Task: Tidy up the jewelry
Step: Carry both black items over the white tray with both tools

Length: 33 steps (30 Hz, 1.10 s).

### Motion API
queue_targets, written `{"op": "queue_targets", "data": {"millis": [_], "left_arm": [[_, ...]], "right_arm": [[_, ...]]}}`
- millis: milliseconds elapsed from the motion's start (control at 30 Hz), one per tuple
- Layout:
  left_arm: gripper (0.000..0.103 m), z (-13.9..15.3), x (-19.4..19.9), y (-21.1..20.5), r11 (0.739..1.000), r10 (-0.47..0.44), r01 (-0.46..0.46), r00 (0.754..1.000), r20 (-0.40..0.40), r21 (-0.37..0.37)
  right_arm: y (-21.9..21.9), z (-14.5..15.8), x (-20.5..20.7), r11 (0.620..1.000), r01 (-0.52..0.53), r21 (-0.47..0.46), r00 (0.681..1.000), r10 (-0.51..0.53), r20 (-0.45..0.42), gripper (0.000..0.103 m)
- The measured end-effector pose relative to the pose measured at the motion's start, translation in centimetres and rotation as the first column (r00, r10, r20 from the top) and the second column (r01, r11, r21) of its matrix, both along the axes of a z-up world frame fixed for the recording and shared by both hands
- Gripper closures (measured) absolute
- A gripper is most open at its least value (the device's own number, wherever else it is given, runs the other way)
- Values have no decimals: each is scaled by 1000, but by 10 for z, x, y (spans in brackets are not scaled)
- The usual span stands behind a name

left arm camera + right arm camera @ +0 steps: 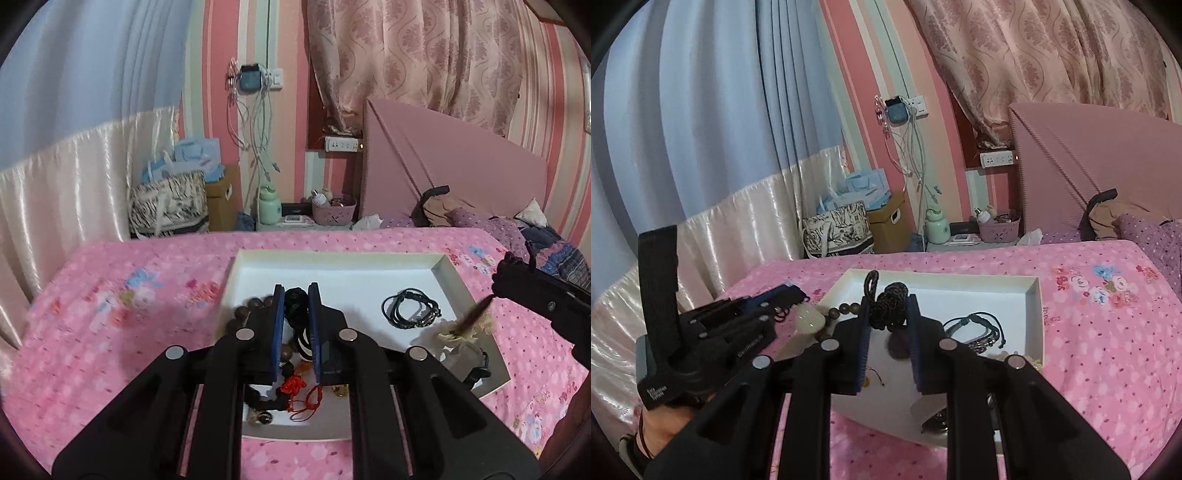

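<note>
The left gripper had its jaws drawn narrow over the near-left part of the white tray. A black braided cord showed in the slot between its fingers. Whether the pads were pinching that cord or only framing it cannot be told from either view.

The right gripper also stood narrow, and its own camera looked along its fingers at the same dark cord. From the left view it hung over the tray's right edge, with a blurred brown streak at its tip. What that streak was, and whether anything was clamped, cannot be told.

Around the left gripper lay a string of brown wooden beads, and nearer the camera some red knotted cords. A pale stone pendant sat beside the beads. Farther right, a coil of black cord bracelets lay apart on bare tray floor, with a cream tuft near the right rim. The tray rested on a pink floral bedspread.

The step looked like sorting the tangled left-hand heap, with most of the jewelry still piled together. The next move would call for a firm pinch on the braided cord alone. It would then need a slow lift, so that the beads and red cords did not drag along, and a set-down on open tray floor.
</note>
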<state>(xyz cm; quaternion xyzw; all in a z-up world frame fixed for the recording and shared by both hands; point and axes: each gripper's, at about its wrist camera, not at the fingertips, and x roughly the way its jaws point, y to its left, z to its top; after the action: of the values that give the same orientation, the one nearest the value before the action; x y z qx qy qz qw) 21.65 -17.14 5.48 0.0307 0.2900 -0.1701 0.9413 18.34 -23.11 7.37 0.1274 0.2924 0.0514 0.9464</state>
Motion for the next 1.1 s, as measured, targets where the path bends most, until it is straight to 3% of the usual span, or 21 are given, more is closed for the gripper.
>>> {"op": "queue_targets", "data": {"millis": [100,500,1100], "left_arm": [[92,-16,6,-7,1000,-11,11,1000,-3,30],[92,-47,20,-12,1000,12,-11,999,-46,13],[92,-73,26,-24,998,32,-28,997,-68,52]], "right_arm": [[4,-17,5,1000,8,-14,1000,-8,-20,84],[27,-66,32,993,35,-117,995,-46,-94,84],[21,-81,34,981,85,-173,989,-105,-107,84]]}}
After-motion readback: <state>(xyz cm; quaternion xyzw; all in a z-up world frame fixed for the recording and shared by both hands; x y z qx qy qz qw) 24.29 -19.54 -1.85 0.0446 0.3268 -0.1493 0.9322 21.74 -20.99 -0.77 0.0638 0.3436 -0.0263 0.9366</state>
